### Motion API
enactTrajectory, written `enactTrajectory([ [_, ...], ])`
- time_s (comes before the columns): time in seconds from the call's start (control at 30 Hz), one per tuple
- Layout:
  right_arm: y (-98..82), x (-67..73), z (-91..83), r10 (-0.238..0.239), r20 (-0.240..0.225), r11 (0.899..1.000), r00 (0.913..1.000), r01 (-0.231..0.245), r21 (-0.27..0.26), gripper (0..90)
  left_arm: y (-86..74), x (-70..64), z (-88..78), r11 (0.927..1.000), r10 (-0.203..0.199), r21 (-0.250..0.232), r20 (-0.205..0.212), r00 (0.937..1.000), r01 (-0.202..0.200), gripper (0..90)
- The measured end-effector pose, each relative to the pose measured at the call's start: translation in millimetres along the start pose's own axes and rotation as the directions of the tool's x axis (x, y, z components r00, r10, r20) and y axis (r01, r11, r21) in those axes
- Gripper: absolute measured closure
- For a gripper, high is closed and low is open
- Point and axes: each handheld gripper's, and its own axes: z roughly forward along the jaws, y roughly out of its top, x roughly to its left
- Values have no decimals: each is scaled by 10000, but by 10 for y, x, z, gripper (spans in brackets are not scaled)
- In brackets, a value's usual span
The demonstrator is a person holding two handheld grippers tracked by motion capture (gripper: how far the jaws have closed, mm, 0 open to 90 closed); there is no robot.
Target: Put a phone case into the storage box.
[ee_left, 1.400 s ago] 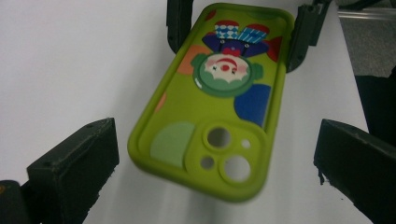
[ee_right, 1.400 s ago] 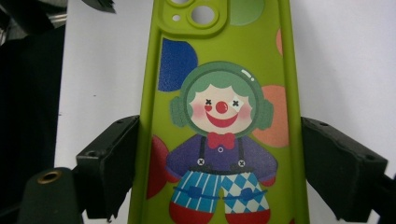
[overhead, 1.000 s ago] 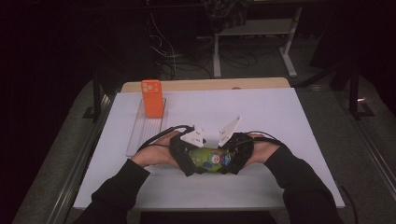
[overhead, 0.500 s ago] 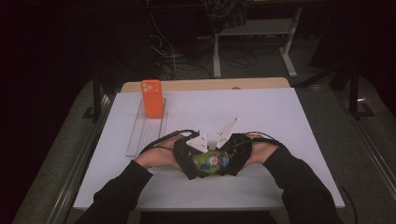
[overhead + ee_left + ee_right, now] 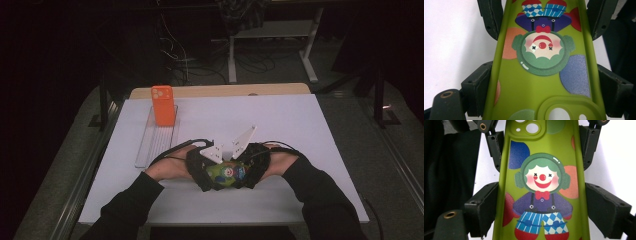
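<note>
A green phone case printed with a clown lies near the table's front edge, held between both grippers. My left gripper grips its camera-cutout end; its jaws have just been closing and their pads now press on the long sides of the case. From the opposite end, my right gripper is shut on the clown's-legs end of the case, with its pads against both edges. The case's inside is hidden.
An orange phone stands upright at the far end of a clear ridged tray, left of the hands. The white table top stretches right and behind. Dark floor with cables and table legs lies beyond.
The left gripper's jaws have drawn in onto the case. Both hands stay where they were.
</note>
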Motion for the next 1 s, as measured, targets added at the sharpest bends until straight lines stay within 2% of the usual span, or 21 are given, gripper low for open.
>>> enactTrajectory([
  [0.13,-28,-3,29,113,-211,9999,9997,-113,-33,131,-10,0,16,9995,-313,-33,229,9992,314,151],
  [0.23,-60,-8,48,392,-198,9992,9990,-391,46,20,-22,18,-3,9997,-248,-57,46,9997,248,155],
  [0.3,-95,-31,9,673,-126,9976,9977,-674,-134,3,-45,38,-25,9992,-382,-147,-78,9992,381,155],
  [0.4,-177,-60,-111,1307,175,9906,9913,-1298,-436,1,-89,73,-49,9979,-643,-114,-330,9974,640,156],
  [0.5,-273,-91,-228,1804,714,9810,9810,-1742,-857,1,-126,93,-48,9935,-1130,-231,-626,9916,1117,155],
  [0.53,-307,-114,-251,1736,1046,9801,9792,-1615,-1150,1,-133,103,-45,9920,-1257,-177,-760,9892,1247,155],
  [0.57,-341,-114,-277,2083,1254,9727,9700,-1920,-1304,1,-138,113,-42,9910,-1340,-158,-1021,9857,1331,155],
  [0.63,-418,-126,-309,2536,1696,9619,9523,-2298,-1479,1,-150,125,-34,9863,-1650,-203,-1229,9786,1638,154],
  [0.67,-453,-123,-323,2852,1812,9529,9412,-2581,-1594,1,-157,124,-27,9812,-1929,-279,-1300,9726,1909,155],
  [0.77,-546,-95,-343,3704,1971,9233,9077,-3367,-1849,1,-170,140,-11,9746,-2237,-292,-1567,9620,2219,155],
  [0.8,-567,-75,-341,4058,1969,9076,8925,-3681,-2021,1,-171,144,-9,9723,-2334,-314,-1683,9577,2314,155],
  [0.83,-596,-71,-340,4227,2001,9004,8839,-3844,-2037,1,-173,148,-7,9681,-2504,-389,-1734,9525,2474,155],
  [0.9,-648,-58,-325,4522,2234,8880,8635,-4123,-2038,1,-174,160,-20,9681,-2500,-290,-1881,9498,2490,155],
  [0.93,-670,-53,-317,4715,2364,8789,8496,-4309,-2046,1,-174,156,-10,9627,-2705,-480,-1943,9429,2663,154],
  [0.97,-691,-48,-306,4880,2538,8707,8351,-4452,-2090,2,-172,158,-18,9636,-2671,-447,-2001,9427,2635,155],
  [1.0,-709,-34,-299,4988,2650,8646,8252,-4526,-2183,2,-168,154,-19,9587,-2842,-531,-2054,9365,2793,154],
])
